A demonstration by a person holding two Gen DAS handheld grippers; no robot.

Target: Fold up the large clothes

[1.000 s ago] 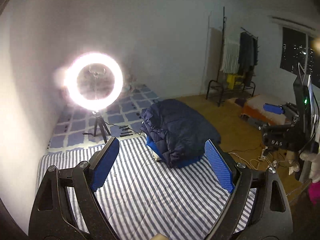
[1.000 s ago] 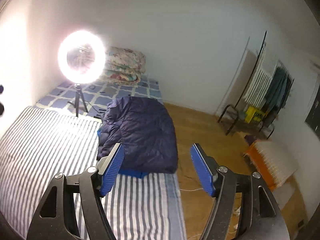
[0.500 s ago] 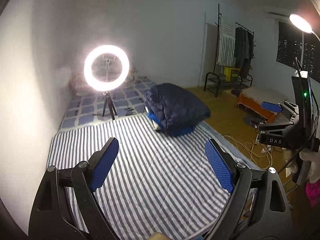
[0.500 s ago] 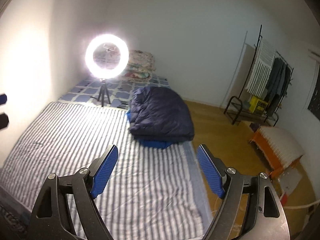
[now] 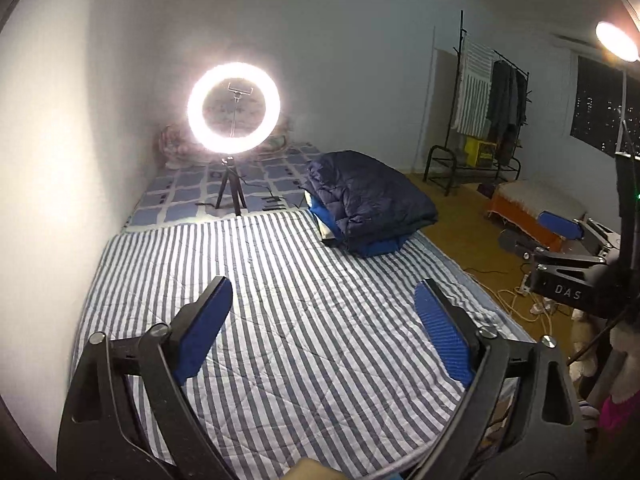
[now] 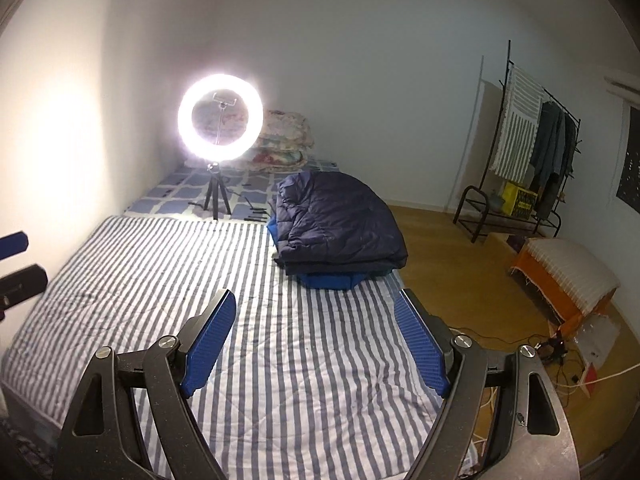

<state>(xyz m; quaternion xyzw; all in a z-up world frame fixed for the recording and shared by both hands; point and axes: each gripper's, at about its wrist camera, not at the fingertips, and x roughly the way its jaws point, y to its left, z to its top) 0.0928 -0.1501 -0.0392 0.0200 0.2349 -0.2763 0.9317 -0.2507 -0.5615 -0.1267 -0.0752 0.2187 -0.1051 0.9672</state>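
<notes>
A dark navy puffer jacket (image 5: 368, 196) (image 6: 336, 224) lies folded on a bright blue garment (image 5: 380, 246) (image 6: 332, 280) at the far right edge of the striped mattress (image 5: 300, 320) (image 6: 120, 280). My left gripper (image 5: 324, 284) hangs open over the middle of the stripes, well short of the jacket, with nothing between its blue pads. My right gripper (image 6: 316, 294) is open too, over the mattress's right half, with the folded pile beyond its fingertips. Each gripper shows at the edge of the other's view: the right one (image 5: 560, 228), the left one (image 6: 12, 244).
A lit ring light on a tripod (image 5: 234, 112) (image 6: 220, 116) stands past the mattress's far end, with folded floral quilts (image 6: 284, 140) behind it. On the wooden floor to the right are a clothes rack (image 6: 532, 148), an orange stool (image 6: 568, 276) and loose cables (image 5: 520, 296).
Both grippers have drawn back from the folded jacket and sunk, so more striped mattress lies in front of them. The right jaws have spread a little wider.
</notes>
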